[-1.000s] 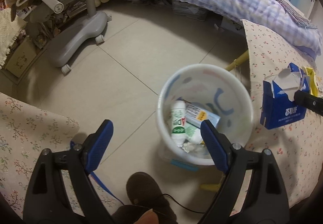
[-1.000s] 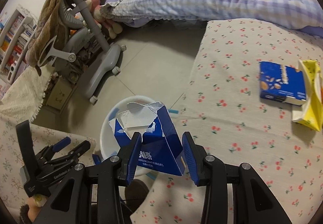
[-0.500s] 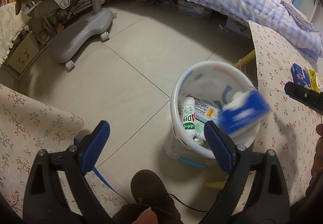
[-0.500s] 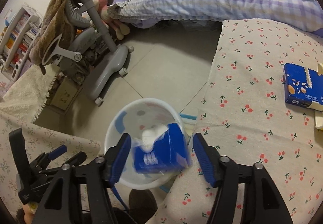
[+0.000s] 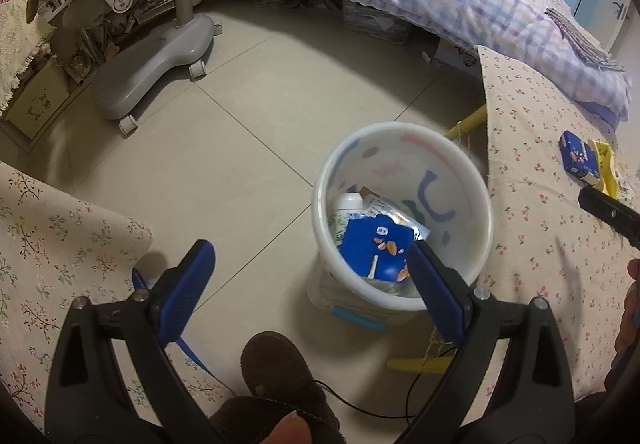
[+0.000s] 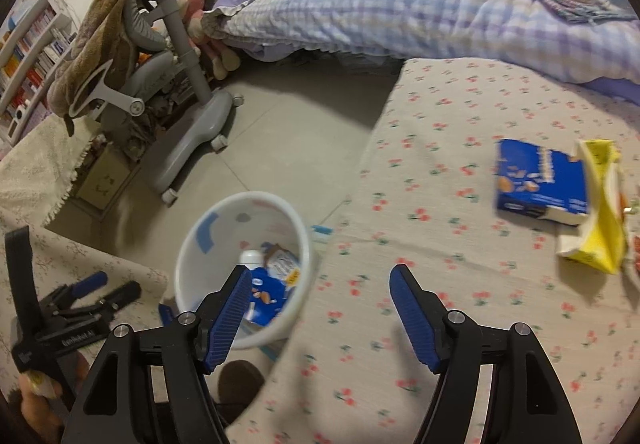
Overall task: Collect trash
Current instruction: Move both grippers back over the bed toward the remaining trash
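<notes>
Right tool [image 6: 316,312] had just opened, empty; we judged the blue box [image 6: 540,182], right of frame, light and stiff, best gripped across its flat faces.

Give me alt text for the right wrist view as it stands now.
The right gripper, jaws just opened with nothing between them, hangs over the edge of a cherry-print cloth beside a white waste bin holding a blue carton. A blue snack box and a yellow carton lie on the cloth, touching.
</notes>
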